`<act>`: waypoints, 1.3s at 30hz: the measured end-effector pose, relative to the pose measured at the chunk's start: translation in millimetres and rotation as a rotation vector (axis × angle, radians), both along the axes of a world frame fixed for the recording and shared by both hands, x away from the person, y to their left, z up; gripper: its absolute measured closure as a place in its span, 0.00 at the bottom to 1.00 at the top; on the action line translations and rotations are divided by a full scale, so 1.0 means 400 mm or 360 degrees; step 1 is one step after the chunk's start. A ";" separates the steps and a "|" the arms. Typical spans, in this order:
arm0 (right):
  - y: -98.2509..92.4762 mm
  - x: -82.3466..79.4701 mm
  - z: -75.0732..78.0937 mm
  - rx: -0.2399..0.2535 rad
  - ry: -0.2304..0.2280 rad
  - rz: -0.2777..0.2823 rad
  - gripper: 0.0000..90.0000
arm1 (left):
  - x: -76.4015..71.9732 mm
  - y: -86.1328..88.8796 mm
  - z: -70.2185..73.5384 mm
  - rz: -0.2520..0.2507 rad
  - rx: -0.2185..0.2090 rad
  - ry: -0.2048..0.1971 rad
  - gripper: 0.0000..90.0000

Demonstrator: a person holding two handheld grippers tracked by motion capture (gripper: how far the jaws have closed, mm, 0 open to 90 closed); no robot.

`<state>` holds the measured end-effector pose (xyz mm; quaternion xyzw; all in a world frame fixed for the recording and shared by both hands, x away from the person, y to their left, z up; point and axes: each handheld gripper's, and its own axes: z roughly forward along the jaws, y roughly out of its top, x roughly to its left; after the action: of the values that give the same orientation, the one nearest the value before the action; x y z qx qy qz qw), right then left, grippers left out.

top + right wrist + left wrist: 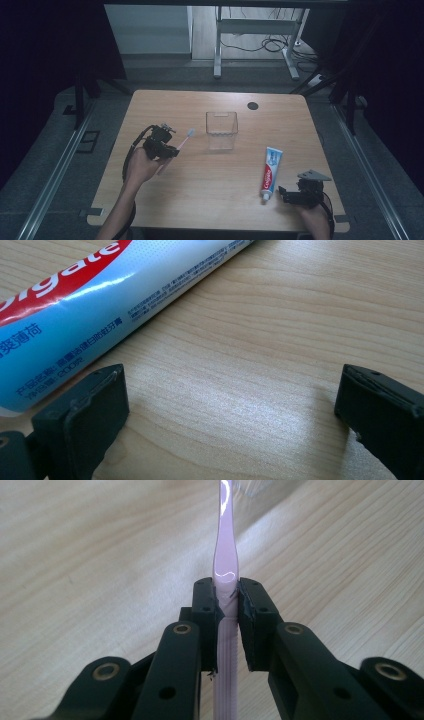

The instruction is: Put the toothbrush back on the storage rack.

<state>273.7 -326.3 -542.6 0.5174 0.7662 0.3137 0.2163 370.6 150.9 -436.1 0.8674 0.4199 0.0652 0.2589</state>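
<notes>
The left gripper [227,600] has its pads pinched tight on the pink handle of a toothbrush [225,570], which runs straight out between them. In the high view this gripper [167,145] is held above the left half of the table [200,200], and the toothbrush [184,140] points its bristled head up and to the right, toward a clear tub [221,129] that stands near the middle of the table, well apart from the brush. The right gripper [230,405] has its jaws spread wide with bare wood between them. A toothpaste tube [100,305] lies just beside its left jaw. In the high view that gripper [287,194] sits low at the table's near right corner, beside the tube's [270,170] cap end
</notes>
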 end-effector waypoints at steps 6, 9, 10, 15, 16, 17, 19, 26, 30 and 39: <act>0.000 0.000 0.000 0.0001 0.0001 -0.0001 0.00 | 0.007 -0.008 0.039 -0.0010 -0.0023 -0.0067 0.88; 0.000 0.000 0.000 0.0003 0.0001 -0.0003 0.00 | 0.012 -0.012 0.057 -0.0021 -0.0033 -0.0099 0.88; 0.000 0.000 0.000 0.0003 0.0001 -0.0003 0.00 | 0.014 -0.014 0.062 -0.0022 -0.0042 -0.0108 0.88; 0.000 0.000 0.000 0.0003 0.0000 -0.0002 0.00 | 0.024 -0.027 0.090 -0.0025 -0.0066 -0.0163 0.88; 0.000 0.000 0.000 0.0003 0.0000 -0.0002 0.00 | 0.024 -0.027 0.090 -0.0025 -0.0066 -0.0163 0.88; 0.000 0.001 0.000 0.0002 0.0000 0.0001 0.00 | 0.028 -0.034 0.100 -0.0025 -0.0080 -0.0179 0.88; 0.001 0.001 0.000 0.0002 -0.0001 0.0004 0.00 | 0.033 -0.040 0.109 -0.0033 -0.0085 -0.0198 0.88; 0.001 0.002 0.000 0.0004 0.0002 0.0005 0.00 | 0.056 -0.067 0.133 -0.0049 -0.0131 -0.0255 0.88; 0.001 0.002 0.000 0.0003 0.0000 0.0009 0.00 | 0.067 -0.084 0.141 -0.0049 -0.0145 -0.0293 0.88; 0.002 0.003 0.000 0.0004 0.0000 0.0015 0.00 | 0.107 -0.143 0.159 -0.0075 -0.0198 -0.0382 0.88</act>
<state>275.0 -325.6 -542.7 0.5142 0.7681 0.3158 0.2143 413.5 93.6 -372.4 0.8453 0.3685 0.1361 0.3620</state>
